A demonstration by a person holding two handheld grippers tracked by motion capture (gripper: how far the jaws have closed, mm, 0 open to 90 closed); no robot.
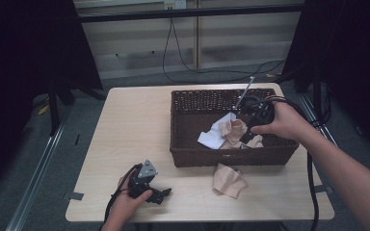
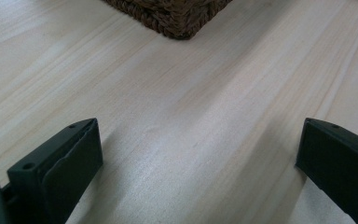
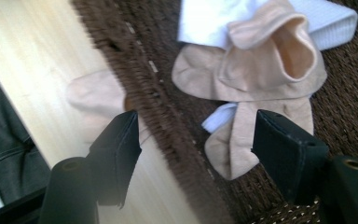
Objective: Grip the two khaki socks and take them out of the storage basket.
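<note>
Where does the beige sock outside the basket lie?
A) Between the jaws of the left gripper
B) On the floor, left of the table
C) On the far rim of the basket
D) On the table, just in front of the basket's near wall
D: in the high view the beige sock lies flat on the table, just in front of the near wall of the basket, apart from both grippers.
</note>
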